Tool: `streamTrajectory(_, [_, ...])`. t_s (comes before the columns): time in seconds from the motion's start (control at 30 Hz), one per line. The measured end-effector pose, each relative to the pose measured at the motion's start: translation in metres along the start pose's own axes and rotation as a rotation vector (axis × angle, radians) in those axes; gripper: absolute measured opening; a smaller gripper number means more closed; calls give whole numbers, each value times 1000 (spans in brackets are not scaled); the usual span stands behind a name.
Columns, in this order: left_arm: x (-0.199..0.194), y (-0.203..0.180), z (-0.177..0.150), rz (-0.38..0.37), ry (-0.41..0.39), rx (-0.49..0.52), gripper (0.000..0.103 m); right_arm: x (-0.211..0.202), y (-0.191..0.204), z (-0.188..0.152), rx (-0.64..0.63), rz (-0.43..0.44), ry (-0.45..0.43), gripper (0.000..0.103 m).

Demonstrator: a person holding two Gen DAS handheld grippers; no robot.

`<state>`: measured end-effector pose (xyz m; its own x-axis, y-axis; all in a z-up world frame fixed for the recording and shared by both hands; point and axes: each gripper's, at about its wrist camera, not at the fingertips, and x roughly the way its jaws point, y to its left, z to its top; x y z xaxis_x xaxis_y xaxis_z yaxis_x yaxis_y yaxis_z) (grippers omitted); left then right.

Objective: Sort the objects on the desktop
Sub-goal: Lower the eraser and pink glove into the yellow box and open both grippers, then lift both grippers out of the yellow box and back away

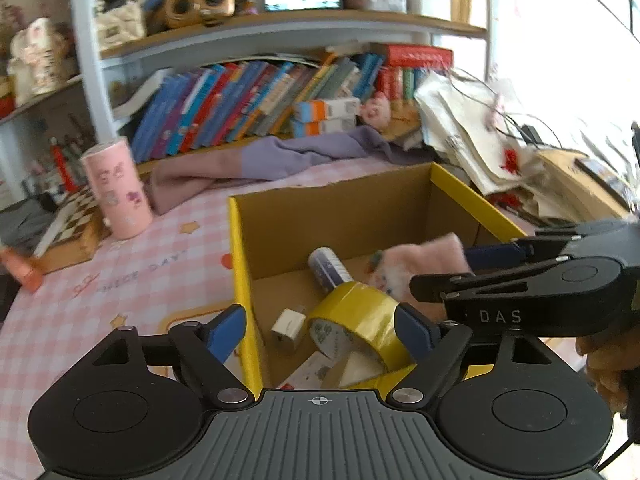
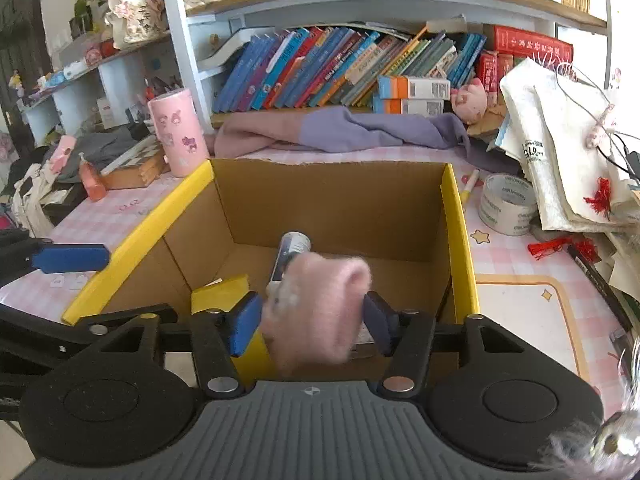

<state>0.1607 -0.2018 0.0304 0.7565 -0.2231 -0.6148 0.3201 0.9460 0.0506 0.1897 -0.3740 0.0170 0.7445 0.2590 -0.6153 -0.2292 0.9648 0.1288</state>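
Both grippers gape over the box [image 2: 456, 216]: right gripper [image 2: 310, 322] loose around the pink plush [image 2: 320, 304] at centre frame, left gripper [image 1: 320, 330] empty, so lift both straight clear

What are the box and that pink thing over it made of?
Box: corrugated cardboard by the look, matte brown inside, glossy yellow outside, one edge torn ragged. Pink thing: seemingly soft fuzzy fabric, knit or plush; blur hides the weave.

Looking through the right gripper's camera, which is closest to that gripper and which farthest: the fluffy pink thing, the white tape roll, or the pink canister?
1. Fluffy pink thing, between the right gripper fingers, over the box.
2. White tape roll, on the table, right of the box.
3. Pink canister, behind the box's left corner.
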Motion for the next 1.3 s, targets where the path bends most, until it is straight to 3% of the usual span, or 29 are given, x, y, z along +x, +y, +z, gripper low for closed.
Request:
streamTrajectory(0.27, [-35,7,-12,76,-78,-47,90,-19,8,-7,13,-21,-57,60])
streamTrajectory(0.67, [-67,44,-44,166,-61,-124,93,-53,41,-22,40,-77,-125,64])
streamTrajectory(0.83, [-80,60,-59,172,-41,-189,94,-59,63,-35,26,-82,-112,69])
streamTrajectory(1.13, [-93,72,-83,163,-9,-168,94,-63,104,-60,10,-76,-43,75])
streamTrajectory(1.3, [-97,84,-96,153,35,-195,94,-61,110,-74,73,-89,20,78])
